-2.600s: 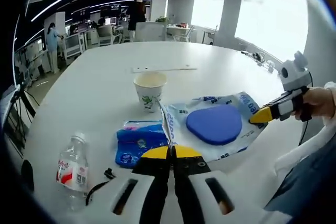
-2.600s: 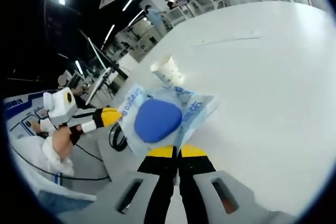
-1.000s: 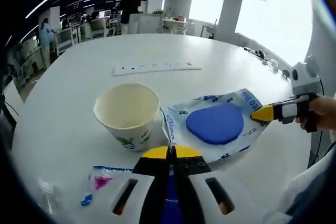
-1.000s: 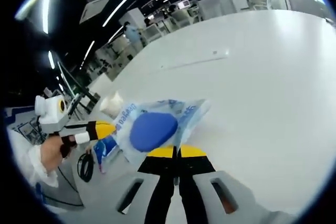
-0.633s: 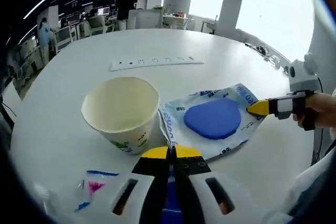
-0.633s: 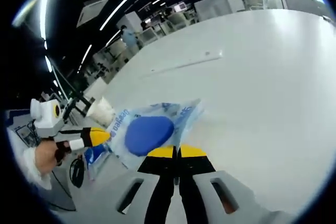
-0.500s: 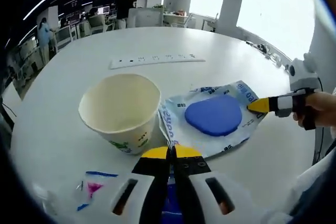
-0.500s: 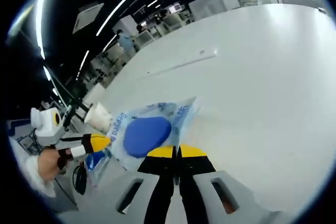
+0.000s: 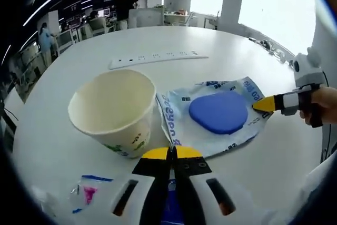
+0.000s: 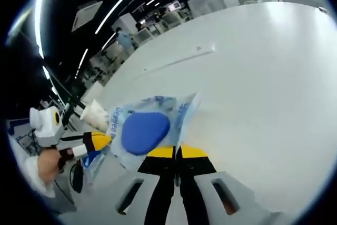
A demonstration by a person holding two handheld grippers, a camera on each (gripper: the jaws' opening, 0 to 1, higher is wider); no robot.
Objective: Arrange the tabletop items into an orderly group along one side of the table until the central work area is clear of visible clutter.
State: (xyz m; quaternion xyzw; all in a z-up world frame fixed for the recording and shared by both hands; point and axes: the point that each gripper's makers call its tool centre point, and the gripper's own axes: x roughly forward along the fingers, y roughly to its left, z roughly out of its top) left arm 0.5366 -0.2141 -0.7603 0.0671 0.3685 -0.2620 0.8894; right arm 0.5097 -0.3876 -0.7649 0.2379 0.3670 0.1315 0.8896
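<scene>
Item: clear plastic packet (image 9: 210,117) with blue print, holding a blue rounded pad (image 9: 218,111). Held stretched between the two grippers, above the white round table (image 9: 105,46).

Left gripper (image 9: 171,152): jaws pressed together on the packet's near edge, at the bottom centre of the left gripper view.

Right gripper (image 10: 175,151): jaws closed on the opposite edge of the packet (image 10: 150,127). In the left gripper view it enters from the right, yellow tip (image 9: 265,104) on the packet's corner, a person's hand (image 9: 318,106) behind it.

Paper cup (image 9: 113,111): upright, empty, cream inside, green print on its wall. Just beside the packet's left edge; contact cannot be told.

Small wrapper (image 9: 87,193): clear with blue and pink marks, lying on the table near the edge, below the cup in the left gripper view.

Power strip (image 9: 158,59): long, white, lying flat beyond the cup, well apart from it.

Open room: in the right gripper view the tabletop (image 10: 253,77) to the right of the packet is bare out to its far edge.
</scene>
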